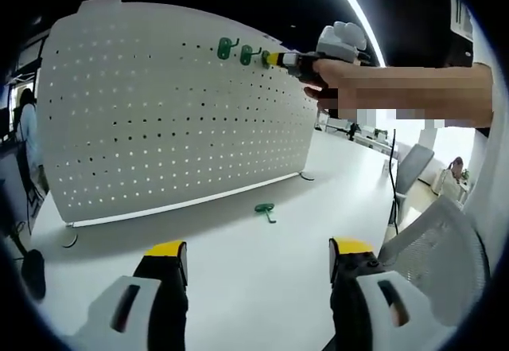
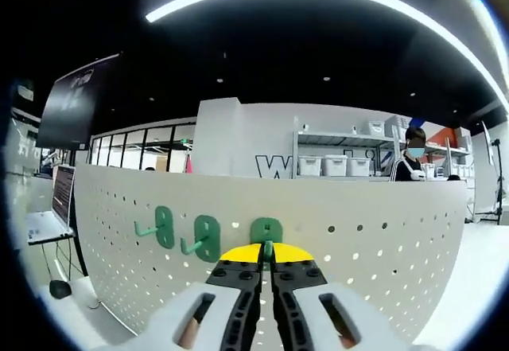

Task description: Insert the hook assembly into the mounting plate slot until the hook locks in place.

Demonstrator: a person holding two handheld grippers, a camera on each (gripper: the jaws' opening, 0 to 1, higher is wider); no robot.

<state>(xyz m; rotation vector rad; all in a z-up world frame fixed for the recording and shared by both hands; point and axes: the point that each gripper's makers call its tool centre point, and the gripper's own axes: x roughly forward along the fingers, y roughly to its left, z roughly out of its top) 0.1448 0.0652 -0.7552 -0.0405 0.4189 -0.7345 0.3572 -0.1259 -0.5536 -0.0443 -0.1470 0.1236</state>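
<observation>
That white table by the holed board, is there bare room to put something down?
Yes: the table lies bare between the left gripper and the pegboard, save one loose green hook. Crowded: the board's top, where two mounted hooks meet the right gripper.

Left gripper view sits low over the white table [image 1: 262, 271], well back, looking across at the whole upright pegboard [image 1: 159, 112] and the right gripper [image 1: 274, 59] up at its top edge. Right gripper view is pressed right up against that same pegboard [image 2: 382, 224]. Both catch the green hooks [image 2: 207, 235].
</observation>
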